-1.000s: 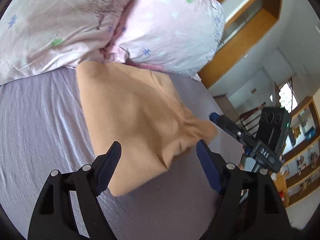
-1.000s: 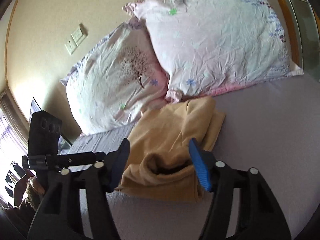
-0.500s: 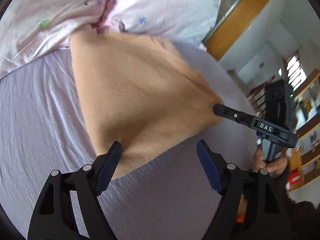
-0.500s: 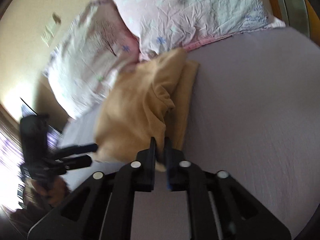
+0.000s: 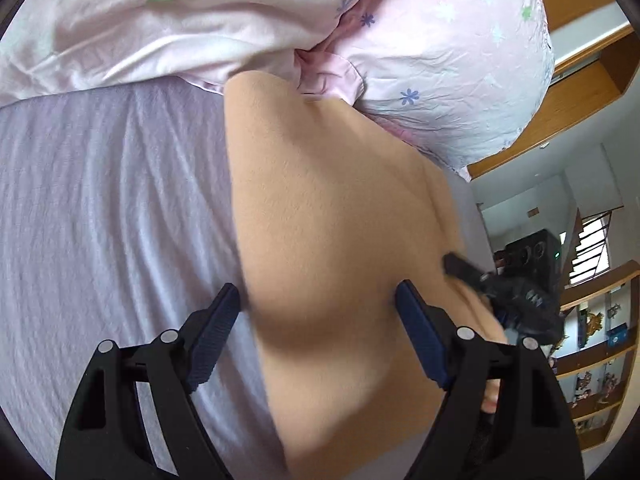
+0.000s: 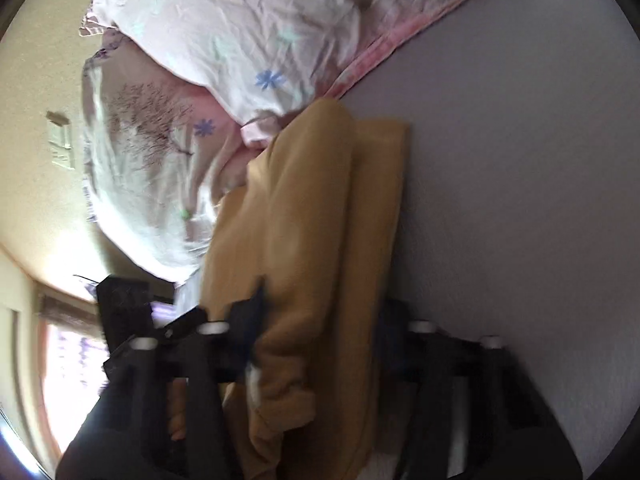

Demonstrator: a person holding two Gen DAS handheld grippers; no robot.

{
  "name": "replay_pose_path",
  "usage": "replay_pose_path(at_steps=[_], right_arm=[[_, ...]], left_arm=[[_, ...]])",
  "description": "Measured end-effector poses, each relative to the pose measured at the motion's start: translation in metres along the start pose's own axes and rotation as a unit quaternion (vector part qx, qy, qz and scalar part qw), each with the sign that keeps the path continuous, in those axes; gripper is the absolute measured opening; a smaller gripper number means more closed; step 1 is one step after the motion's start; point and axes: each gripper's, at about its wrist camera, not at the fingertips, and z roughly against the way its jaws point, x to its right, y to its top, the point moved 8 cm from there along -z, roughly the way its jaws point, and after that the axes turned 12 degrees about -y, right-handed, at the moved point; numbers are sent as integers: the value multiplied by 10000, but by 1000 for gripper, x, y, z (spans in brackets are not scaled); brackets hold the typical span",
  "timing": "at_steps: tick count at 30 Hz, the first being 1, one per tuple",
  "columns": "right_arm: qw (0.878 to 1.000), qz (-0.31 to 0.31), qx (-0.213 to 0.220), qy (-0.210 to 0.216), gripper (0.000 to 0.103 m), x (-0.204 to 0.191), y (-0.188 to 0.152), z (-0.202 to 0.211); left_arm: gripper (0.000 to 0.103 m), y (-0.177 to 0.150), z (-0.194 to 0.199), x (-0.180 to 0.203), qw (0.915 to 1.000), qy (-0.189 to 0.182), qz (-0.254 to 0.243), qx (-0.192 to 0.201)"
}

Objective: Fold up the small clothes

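**Open Grippers Frame a Tan Garment on the Bed**

The left gripper (image 5: 318, 312) stands with its two blue-padded fingers (image 5: 420, 340) spread wide, gripping nothing; a raised fold of the tan garment (image 5: 332, 216) fills the gap between them, though contact with either pad cannot be made out. The right gripper (image 6: 320, 328), blurred in its own camera, also shows its fingers spread apart, straddling the cloth's near end, where the fabric bunches up between them; whether the pads touch it is unclear. From the left wrist view, the right gripper's dark tip (image 5: 460, 266) sits at the garment's right edge, with part of the person's hand (image 5: 492, 394) visible just below it. The garment lies lengthwise on the lilac bedsheet (image 5: 108, 208), partly doubled over itself, its far end tucked against two pale pink floral pillows (image 5: 440, 48). Wooden shelves (image 5: 600, 360) stand beyond the bed, and a wall switch plate (image 6: 60, 144) shows to the left.
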Motion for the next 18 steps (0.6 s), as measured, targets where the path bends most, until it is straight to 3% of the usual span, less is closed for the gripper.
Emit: replay_pose_path(at_steps=[1, 3, 5, 9, 11, 13, 15, 16, 17, 18], right_arm=[[10000, 5, 69, 24, 30, -1, 0, 0], [9997, 87, 212, 68, 28, -9, -2, 4], [9990, 183, 335, 238, 26, -24, -3, 11], [9958, 718, 255, 514, 25, -71, -16, 1], [9943, 986, 174, 366, 29, -88, -22, -18], [9934, 1134, 96, -152, 35, -94, -26, -36], [9898, 1244, 482, -495, 43, -98, -29, -22], [9884, 1283, 704, -413, 57, -103, -31, -8], [9866, 1306, 944, -262, 68, -109, -35, 8], [9840, 1362, 1144, 29, 72, -119, -43, 26]], left_arm=[[65, 1, -2, -3, 9999, -103, 107, 20], [39, 1, 4, -6, 9994, -259, 188, 119], [34, -4, 21, -7, 9986, -474, 160, 184], [34, -12, 76, -15, 9978, -256, -65, 602], [35, -9, 98, -29, 9963, 103, -142, 838], [35, -12, 118, -44, 9934, 517, -88, 1023], [36, -21, 141, -43, 9905, 541, -172, 1250], [38, -26, 152, -36, 9890, 525, -302, 1353], [47, -36, 162, -26, 9869, 514, -487, 1451], [56, -44, 168, -18, 9855, 467, -618, 1508]])
